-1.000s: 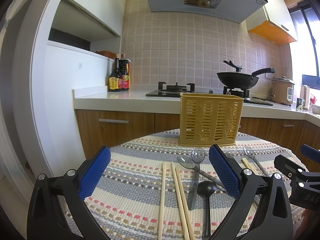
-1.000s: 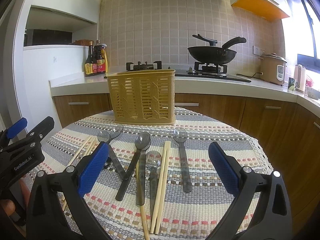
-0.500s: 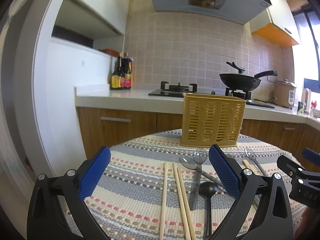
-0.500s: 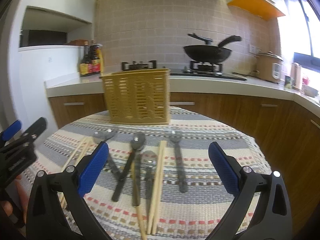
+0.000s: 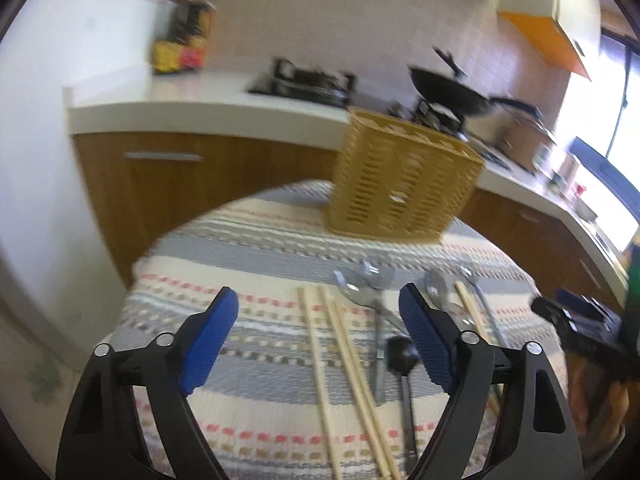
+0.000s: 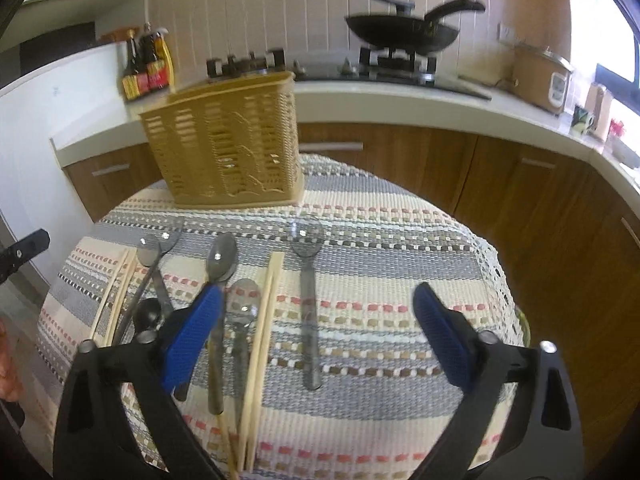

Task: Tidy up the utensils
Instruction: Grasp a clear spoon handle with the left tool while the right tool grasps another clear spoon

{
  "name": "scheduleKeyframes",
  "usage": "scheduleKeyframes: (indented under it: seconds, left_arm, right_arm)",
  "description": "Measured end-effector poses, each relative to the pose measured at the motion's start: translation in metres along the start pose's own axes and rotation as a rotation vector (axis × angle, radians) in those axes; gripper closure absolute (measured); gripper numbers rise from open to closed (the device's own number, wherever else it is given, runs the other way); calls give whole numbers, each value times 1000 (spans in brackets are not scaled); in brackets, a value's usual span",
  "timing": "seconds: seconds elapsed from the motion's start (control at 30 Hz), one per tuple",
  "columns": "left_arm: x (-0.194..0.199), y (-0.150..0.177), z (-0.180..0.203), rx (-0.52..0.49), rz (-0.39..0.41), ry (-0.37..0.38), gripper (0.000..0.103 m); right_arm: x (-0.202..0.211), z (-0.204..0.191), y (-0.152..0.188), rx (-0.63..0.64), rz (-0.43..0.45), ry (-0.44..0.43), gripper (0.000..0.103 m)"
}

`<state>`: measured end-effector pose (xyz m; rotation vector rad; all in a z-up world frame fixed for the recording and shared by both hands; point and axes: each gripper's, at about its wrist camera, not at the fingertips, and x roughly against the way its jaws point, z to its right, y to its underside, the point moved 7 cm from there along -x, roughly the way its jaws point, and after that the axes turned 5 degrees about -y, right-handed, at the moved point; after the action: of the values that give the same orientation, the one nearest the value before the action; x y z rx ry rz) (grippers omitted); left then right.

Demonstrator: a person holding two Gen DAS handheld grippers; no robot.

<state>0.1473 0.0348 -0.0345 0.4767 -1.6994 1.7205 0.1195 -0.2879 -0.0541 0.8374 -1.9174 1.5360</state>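
Observation:
A tan slotted utensil basket (image 5: 404,184) (image 6: 228,148) stands at the far side of the round table. Several grey spoons and wooden chopsticks lie on the striped cloth in front of it. My left gripper (image 5: 320,344) is open and empty above a group of chopsticks (image 5: 340,360), with a black spoon (image 5: 402,360) by its right finger. My right gripper (image 6: 320,344) is open and empty above a lone grey spoon (image 6: 308,288), with a chopstick pair (image 6: 264,320) and more spoons (image 6: 220,264) near its left finger.
The striped tablecloth (image 6: 400,264) covers the round table, whose edge drops off at right. Behind it runs a kitchen counter (image 6: 440,92) with a stove, a black wok (image 6: 400,32), sauce bottles (image 6: 146,64) and a rice cooker (image 6: 540,80).
Both grippers have tilted down and moved in over the table, so the utensils now lie between their fingers. The left view is blurred by motion. Both stay open.

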Motion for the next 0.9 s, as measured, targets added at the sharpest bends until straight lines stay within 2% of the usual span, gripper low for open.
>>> scheduleKeyframes:
  seconds: [0.13, 0.23, 0.3, 0.47, 0.5, 0.57, 0.73, 0.8, 0.9]
  left_arm:
    - [-39, 4, 32, -63, -171, 127, 48]
    - [-71, 9, 49, -119, -276, 143, 59]
    - [-91, 13, 59, -154, -339, 126, 63]
    - [-113, 24, 80, -204, -409, 128, 66]
    - [-112, 23, 81, -204, -416, 126, 68]
    - [-119, 21, 82, -202, -431, 113, 70]
    - [-131, 14, 77, -154, -474, 139, 71]
    - [-138, 11, 80, -162, -484, 122, 74]
    - [-145, 4, 89, -167, -483, 113, 78]
  right_arm:
    - [-22, 13, -12, -37, -145, -67, 35]
    - [-39, 14, -21, -31, -232, -91, 43]
    - [-48, 13, -24, -22, -268, -101, 49]
    - [-75, 7, -27, -8, -372, -110, 61]
    - [-82, 6, -25, -13, -402, -110, 66]
    - [-92, 4, -21, -14, -446, -116, 68]
    - [-107, -2, -14, -8, -506, -109, 69]
    - [-112, -3, -11, 0, -526, -94, 77]
    - [-117, -6, -11, 27, -529, -64, 81]
